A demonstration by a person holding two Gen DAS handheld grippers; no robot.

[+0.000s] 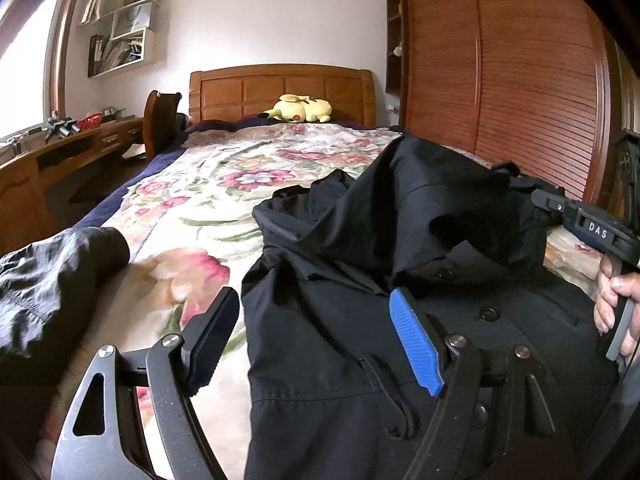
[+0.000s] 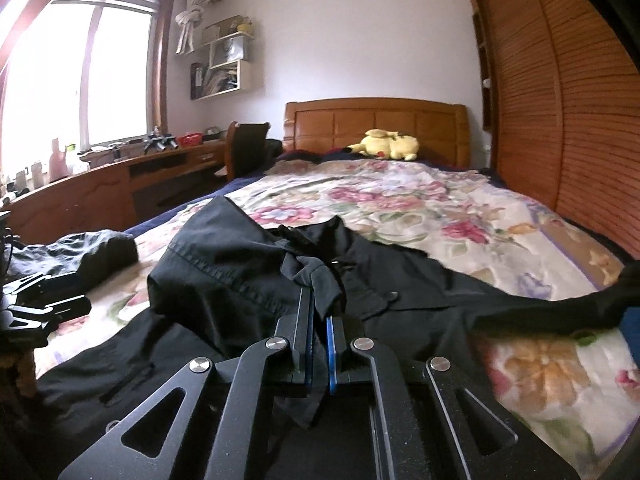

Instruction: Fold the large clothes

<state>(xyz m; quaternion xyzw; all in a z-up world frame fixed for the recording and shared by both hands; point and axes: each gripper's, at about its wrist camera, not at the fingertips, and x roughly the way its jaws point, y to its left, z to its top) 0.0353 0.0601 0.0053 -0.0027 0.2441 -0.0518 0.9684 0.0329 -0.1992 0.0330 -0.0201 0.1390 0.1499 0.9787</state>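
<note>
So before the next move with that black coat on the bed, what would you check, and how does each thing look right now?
1. Right gripper shut on a fold of the black coat: ok.
2. Left gripper open over the coat, holding nothing: ok.
3. Coat lying flat: not ok, bunched in the middle.
4. Bare floral bedspread beyond the coat: ok.
5. Second dark garment apart from the coat: ok.
6. Which part the right gripper holds: cannot tell.

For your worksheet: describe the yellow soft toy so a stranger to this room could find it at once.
Start at the bed with the floral cover and follow it to the wooden headboard. The plush toy lies there, the only bright yellow thing on the bed, far from the black jacket.
</note>
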